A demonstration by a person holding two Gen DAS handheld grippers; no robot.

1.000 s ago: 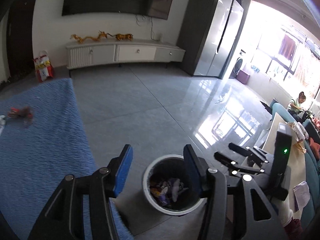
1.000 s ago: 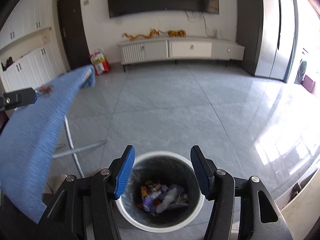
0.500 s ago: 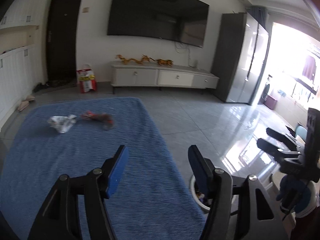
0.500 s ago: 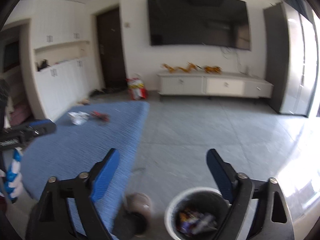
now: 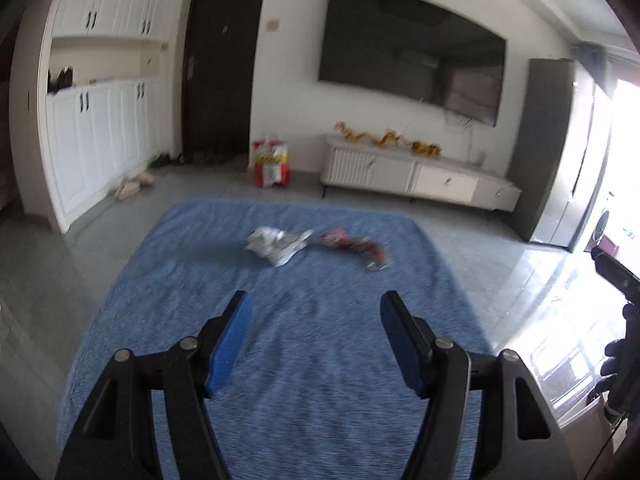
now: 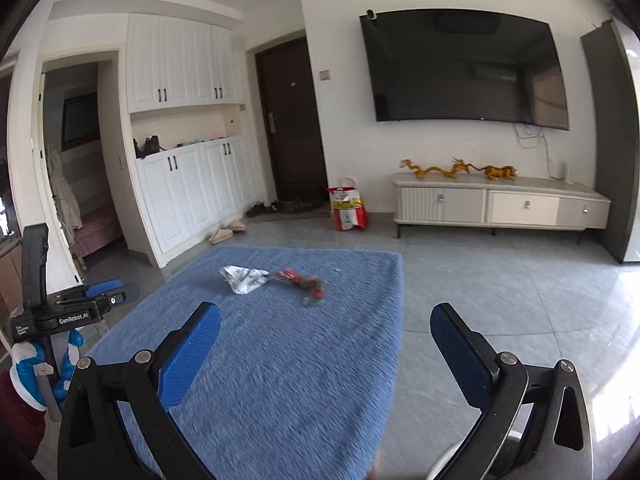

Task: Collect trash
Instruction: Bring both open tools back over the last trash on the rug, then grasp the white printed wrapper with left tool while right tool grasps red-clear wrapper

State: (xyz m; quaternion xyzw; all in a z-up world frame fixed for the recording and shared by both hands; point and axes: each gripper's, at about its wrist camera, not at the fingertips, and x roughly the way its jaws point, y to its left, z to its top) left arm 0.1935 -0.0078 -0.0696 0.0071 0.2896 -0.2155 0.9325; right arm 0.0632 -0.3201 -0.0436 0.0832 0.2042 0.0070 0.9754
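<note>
Both grippers have swung from the bin back to the blue table (image 5: 168, 280). Left gripper (image 5: 314, 342) and right gripper (image 6: 326, 354) are opening, empty. A white wrapper (image 5: 276, 245) and red wrapper (image 5: 354, 246) wait near its far edge.

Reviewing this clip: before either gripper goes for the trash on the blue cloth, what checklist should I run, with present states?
1. Trash left on the blue cloth: ok, white crumpled wrapper and red wrapper lie side by side.
2. Left gripper empty: ok, opening, nothing between the fingers.
3. Right gripper empty: ok, opening, nothing between the fingers.
4. Path to both pieces clear: ok, bare cloth.
5. Wrappers touching each other: cannot tell, blurred.
6. Bin position: cannot tell.
</note>
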